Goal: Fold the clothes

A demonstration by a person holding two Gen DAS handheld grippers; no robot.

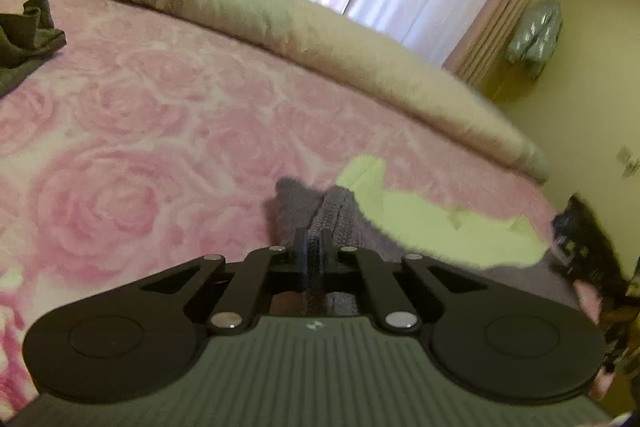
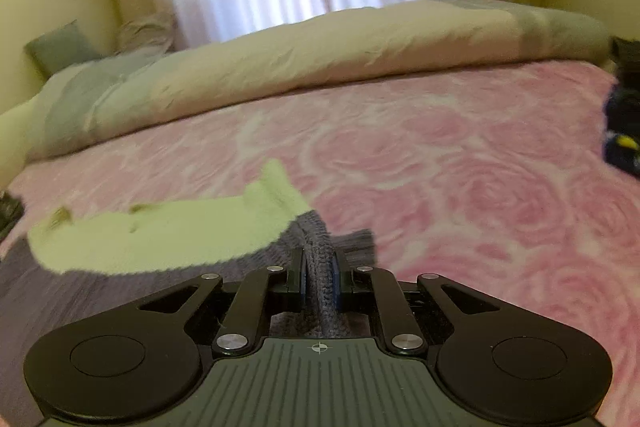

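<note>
Both jaws are clamped on the same garment. Our left gripper [image 1: 313,255] pinches a bunched ridge of the grey knit [image 1: 340,219]; our right gripper [image 2: 319,267] holds a thicker rolled fold of it [image 2: 320,255]. Pads are nearly together in each, with cloth between.

The knit hangs between the two grippers, just above or on the bed [image 2: 460,163]; we can't tell whether it touches. A pale yellow-green piece [image 2: 168,231] lies across its top. Could be a panel of the same garment or a separate item, unclear.

Handling, as we judge it: soft, light, floppy, some stretch. It will sag and slide rather than hold a crease. Grip at edges or corners, keep tension between the jaws, lay it flat before folding. Bunched grips like these may slip a layer.

Hard to read: both views are motion-blurred, and the gripper bodies cover most of the knit, so its outline and type are unknown. A dark garment [image 1: 24,35] sits well apart, cut off at the frame edge. A duvet [image 2: 320,55] lies along the far side of the bed.
</note>
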